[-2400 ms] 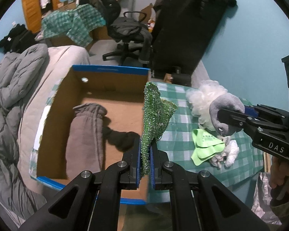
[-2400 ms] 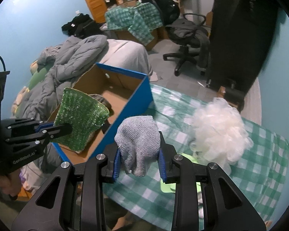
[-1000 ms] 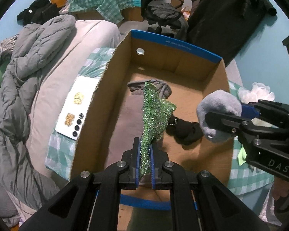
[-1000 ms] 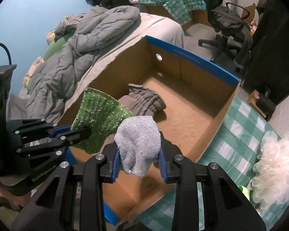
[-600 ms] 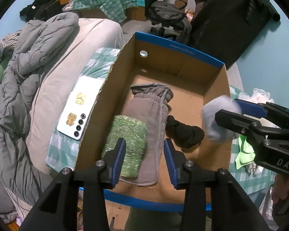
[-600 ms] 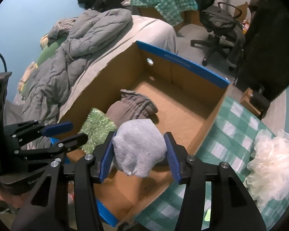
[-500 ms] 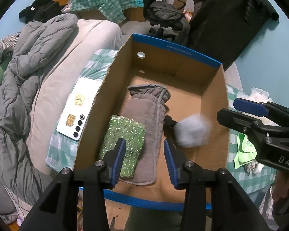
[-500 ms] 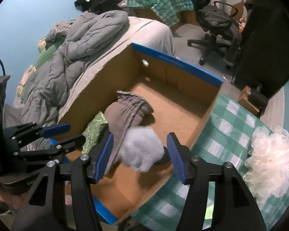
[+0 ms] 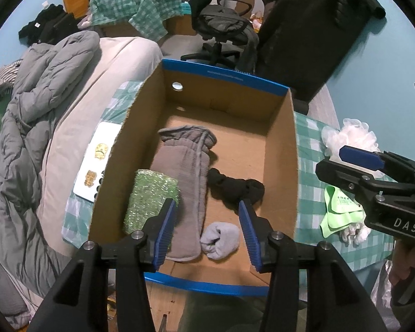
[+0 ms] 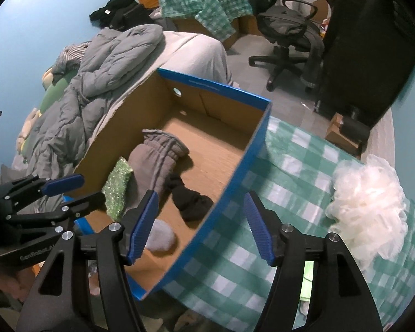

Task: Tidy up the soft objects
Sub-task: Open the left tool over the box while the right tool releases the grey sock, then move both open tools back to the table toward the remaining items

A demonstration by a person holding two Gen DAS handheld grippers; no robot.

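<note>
**Everything soft is landing in the box**

The blue-rimmed cardboard box (image 9: pixel 279 149) holds a sparkly green scrubby cloth (image 9: pixel 151 198), long grey-brown towel (image 9: pixel 183 182), black sock bundle (image 9: pixel 235 188) and balled light-grey sock (image 9: pixel 220 240). Left gripper (image 9: pixel 207 229) and right gripper (image 10: pixel 200 225) are both opening, nothing between them.

Green cloth (image 10: pixel 307 274) behind hand-held gripper

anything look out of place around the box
A white phone lies on the checked cloth, pinched between the cardboard box and the bed: a hard item beside the soft ones.
</note>
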